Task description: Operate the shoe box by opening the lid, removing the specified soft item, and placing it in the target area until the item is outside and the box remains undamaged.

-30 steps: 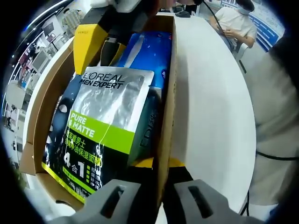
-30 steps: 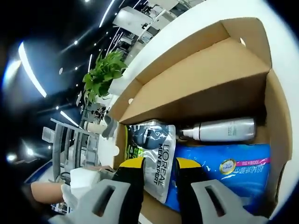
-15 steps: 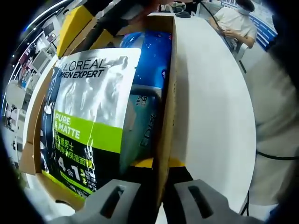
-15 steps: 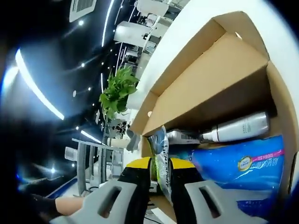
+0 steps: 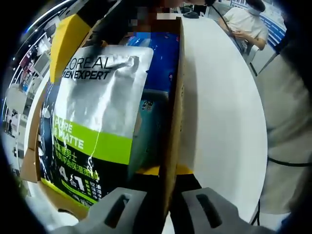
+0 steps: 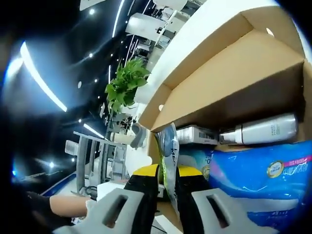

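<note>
White tabletop carries the open cardboard shoe box, with a dim hall of ceiling lights and a leafy green plant beyond it in the right gripper view. Closest in, the right gripper has its yellow-tipped jaws pressed together on the edge of the silver L'Oreal Men Expert pouch, which stands edge-on between them, lifted above the other contents of the box. In the left gripper view that pouch fills the box opening, its silver and green face turned to the camera, with the right gripper's yellow jaw at its top edge. The left gripper has its jaws astride the box's side wall, one inside and one outside; whether they pinch it cannot be told. Inside the box, under the raised flap, lie a blue packet, a silver bottle on its side and a small white carton beside it. Past the box, a seated person is at the table's far end.
</note>
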Action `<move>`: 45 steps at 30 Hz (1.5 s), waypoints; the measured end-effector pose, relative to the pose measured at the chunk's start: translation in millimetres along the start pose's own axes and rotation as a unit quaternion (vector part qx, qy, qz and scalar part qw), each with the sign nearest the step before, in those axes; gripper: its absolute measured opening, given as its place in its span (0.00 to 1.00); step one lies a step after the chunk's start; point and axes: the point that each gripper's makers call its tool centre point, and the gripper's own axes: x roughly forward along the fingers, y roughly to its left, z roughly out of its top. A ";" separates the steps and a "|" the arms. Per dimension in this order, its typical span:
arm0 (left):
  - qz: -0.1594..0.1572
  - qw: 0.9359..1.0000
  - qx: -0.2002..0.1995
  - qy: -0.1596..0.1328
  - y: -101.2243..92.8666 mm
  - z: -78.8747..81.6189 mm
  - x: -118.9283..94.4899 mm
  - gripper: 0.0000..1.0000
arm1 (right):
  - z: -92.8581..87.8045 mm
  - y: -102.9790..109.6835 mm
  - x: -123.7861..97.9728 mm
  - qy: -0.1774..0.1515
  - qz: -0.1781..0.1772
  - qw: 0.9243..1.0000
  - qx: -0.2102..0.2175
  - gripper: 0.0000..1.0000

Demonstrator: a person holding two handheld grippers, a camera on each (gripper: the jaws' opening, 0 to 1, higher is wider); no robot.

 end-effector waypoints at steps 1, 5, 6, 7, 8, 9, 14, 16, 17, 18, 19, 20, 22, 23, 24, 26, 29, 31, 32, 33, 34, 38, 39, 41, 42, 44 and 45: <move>0.000 1.000 0.000 0.000 0.0 0.0 0.0 0.01 | 0.2 -1.8 0.5 -0.001 -0.004 1.000 -0.003 0.10; 0.000 1.000 0.000 0.000 -0.1 0.1 -0.1 0.01 | 1.4 -6.3 3.1 -0.012 -0.014 1.000 0.000 0.10; 0.000 1.000 0.000 0.000 -0.1 0.2 -0.2 0.01 | 1.5 -8.7 4.3 -0.012 -0.018 1.000 -0.002 0.10; 0.000 1.000 0.000 0.000 -0.1 0.2 -0.3 0.01 | 1.5 -9.8 4.8 -0.013 -0.019 1.000 -0.002 0.10; 0.000 1.000 0.000 0.000 -0.1 0.2 -0.3 0.01 | 1.2 -10.6 4.9 -0.013 -0.021 1.000 -0.004 0.10; 0.000 1.000 0.000 -0.001 -0.1 0.2 -0.2 0.01 | 1.0 -10.7 4.8 -0.013 -0.021 1.000 -0.003 0.10; 0.000 1.000 0.001 0.000 0.0 0.1 -0.1 0.01 | -1.1 -3.2 2.8 -0.009 0.008 1.000 0.018 0.10; 0.000 1.000 0.001 -0.001 0.0 0.1 0.1 0.01 | -2.8 -4.0 3.3 -0.003 0.011 1.000 0.021 0.09; 0.000 1.000 0.001 -0.001 0.1 0.1 0.1 0.01 | -3.6 -3.5 3.6 -0.003 0.011 1.000 0.020 0.09; 0.000 1.000 0.001 -0.001 0.0 0.1 0.1 0.01 | -3.9 -2.8 3.9 -0.004 0.012 1.000 0.019 0.09; 0.000 1.000 0.001 -0.001 0.0 0.1 0.2 0.01 | -5.4 1.0 4.1 -0.002 0.020 1.000 0.017 0.08; 0.000 1.000 0.001 -0.001 0.0 0.1 0.2 0.01 | -6.9 2.9 4.5 0.001 0.024 1.000 0.019 0.07; 0.000 1.000 0.002 -0.001 0.0 0.1 0.1 0.01 | -13.4 -1.2 6.2 0.022 0.007 1.000 -0.012 0.06; 0.000 1.000 0.002 -0.001 0.0 0.1 0.1 0.01 | -14.1 -2.8 7.4 0.024 0.000 0.999 -0.021 0.06; 0.000 1.000 0.002 -0.001 0.0 0.1 0.0 0.01 | -13.9 -0.9 9.5 0.021 -0.001 1.000 -0.018 0.06; 0.000 1.000 0.001 -0.001 -0.2 0.1 -0.2 0.01 | -11.1 1.1 10.7 0.010 0.002 1.000 -0.021 0.06; 0.001 1.000 0.001 -0.001 -0.2 0.1 -0.2 0.01 | -11.5 -2.0 11.4 0.011 -0.004 1.000 -0.017 0.06; 0.001 1.000 0.001 -0.001 -0.3 0.1 -0.3 0.01 | -11.6 -2.2 10.9 0.010 -0.009 1.000 -0.020 0.03; 0.001 1.000 0.001 -0.001 -0.3 0.1 -0.3 0.01 | -11.5 -2.9 11.0 0.010 -0.011 1.000 -0.023 0.02; 0.001 1.000 0.001 -0.001 -0.3 0.1 -0.3 0.01 | -11.8 -6.1 11.0 0.011 -0.019 1.000 -0.020 0.02; 0.001 1.000 0.001 -0.001 -0.3 0.1 -0.3 0.01 | -12.2 -6.3 11.3 0.012 -0.020 1.000 -0.017 0.02; 0.002 1.000 0.001 -0.001 -0.3 0.1 -0.4 0.01 | -12.0 -4.5 11.5 0.010 -0.016 1.000 -0.022 0.00; 0.002 1.000 0.002 -0.001 -0.3 0.1 -0.5 0.01 | -11.6 -4.1 11.4 0.010 -0.014 0.999 -0.028 0.00; 0.002 1.000 0.001 -0.001 -0.1 0.2 -0.4 0.01 | -11.5 -3.7 11.0 0.010 -0.016 0.999 -0.026 0.00; 0.002 1.000 0.001 -0.001 0.0 0.2 -0.4 0.01 | -11.2 -2.3 10.9 0.009 -0.011 1.000 -0.024 0.00; 0.002 1.000 0.002 -0.001 0.0 0.2 -0.4 0.01 | -10.9 -2.2 10.9 0.009 -0.010 1.000 -0.018 0.00; 0.002 1.000 0.002 -0.001 -0.1 0.2 -0.4 0.01 | -10.8 -1.3 10.7 0.008 -0.008 1.000 -0.016 0.00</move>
